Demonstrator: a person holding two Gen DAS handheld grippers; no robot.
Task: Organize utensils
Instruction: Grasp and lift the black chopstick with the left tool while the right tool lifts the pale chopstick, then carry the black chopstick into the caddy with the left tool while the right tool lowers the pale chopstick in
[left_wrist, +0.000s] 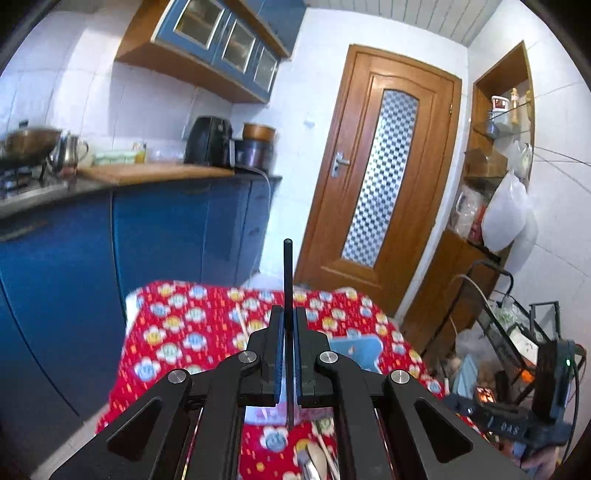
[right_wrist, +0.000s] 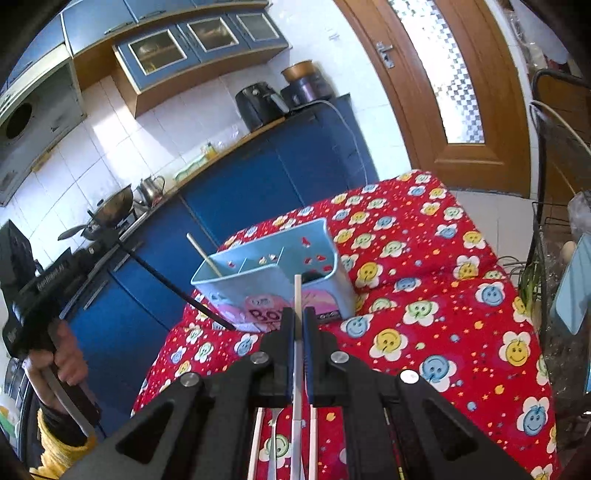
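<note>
Clamped between the nearly closed jaws of the right gripper (right_wrist: 298, 326): a white chopstick (right_wrist: 296, 354), running upright past the fingertips, its tip reaching in front of the light-blue utensil caddy (right_wrist: 280, 280). Clamped likewise in the left gripper (left_wrist: 289, 325), jaws all but together: a thin black chopstick (left_wrist: 287, 295), standing up well above the fingertips; seen from the right wrist as a long dark rod slanting down toward the caddy's front left corner. Caddy standing on the red smiley-flower tablecloth (right_wrist: 424, 266), toward the table's far left part, divided into compartments; in the left one, a pale wooden chopstick (right_wrist: 204, 255) leaning out over the rim to the left; other compartments too dim to judge. Flat on the cloth at the near edge, under the right gripper: more pale sticks and a metal utensil (right_wrist: 272, 443), partly hidden. Left hand (right_wrist: 62, 363) wrapped round the left gripper's handle.
</note>
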